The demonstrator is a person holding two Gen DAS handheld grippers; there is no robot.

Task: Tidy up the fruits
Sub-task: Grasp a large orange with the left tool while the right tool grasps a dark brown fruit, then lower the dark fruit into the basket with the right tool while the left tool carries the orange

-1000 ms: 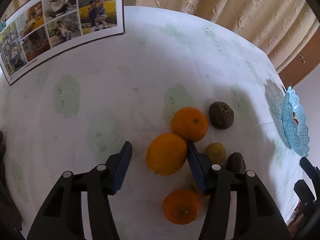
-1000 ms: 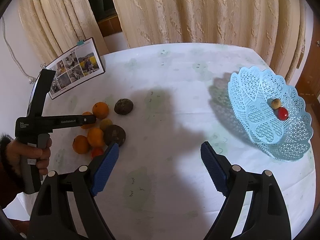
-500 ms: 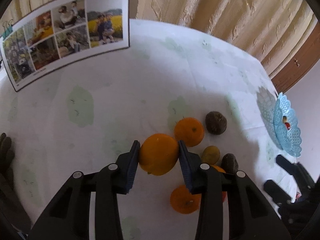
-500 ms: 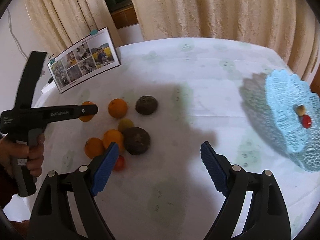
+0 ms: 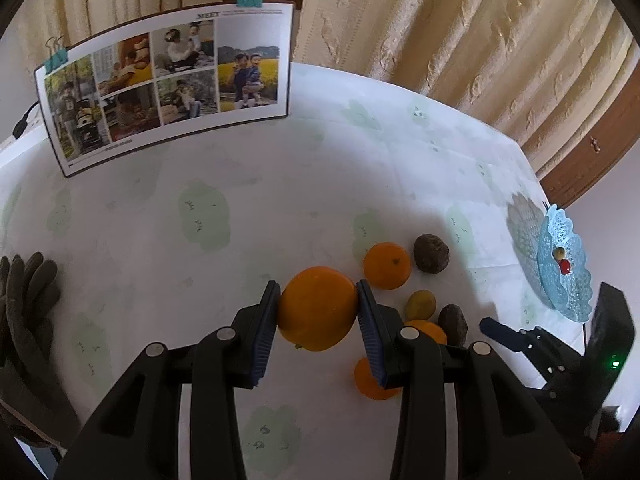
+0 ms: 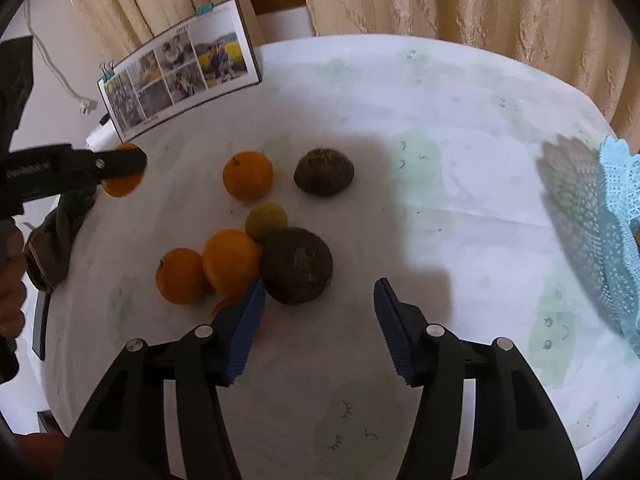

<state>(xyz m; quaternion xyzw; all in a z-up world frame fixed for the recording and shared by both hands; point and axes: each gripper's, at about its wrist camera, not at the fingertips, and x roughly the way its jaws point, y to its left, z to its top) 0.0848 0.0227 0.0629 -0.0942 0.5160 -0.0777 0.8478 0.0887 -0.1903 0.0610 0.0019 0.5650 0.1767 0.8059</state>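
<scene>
My left gripper is shut on a large orange and holds it above the white table; the same orange shows at the far left of the right wrist view. Below lie several fruits: an orange, a dark brown fruit, a small yellow-green fruit and more oranges. My right gripper hangs low over the pile with its jaws closing. A big dark brown fruit lies just beyond its left pad, untouched. Two oranges sit to the left.
A blue lace basket with two small fruits stands at the table's right edge, its rim showing in the right wrist view. A clipped photo board stands at the back left. A dark glove lies at the left edge. Curtains hang behind.
My left gripper closed on the large orange and lifted it off the table. My right gripper came down and left toward the fruit pile, its jaws narrowing.
</scene>
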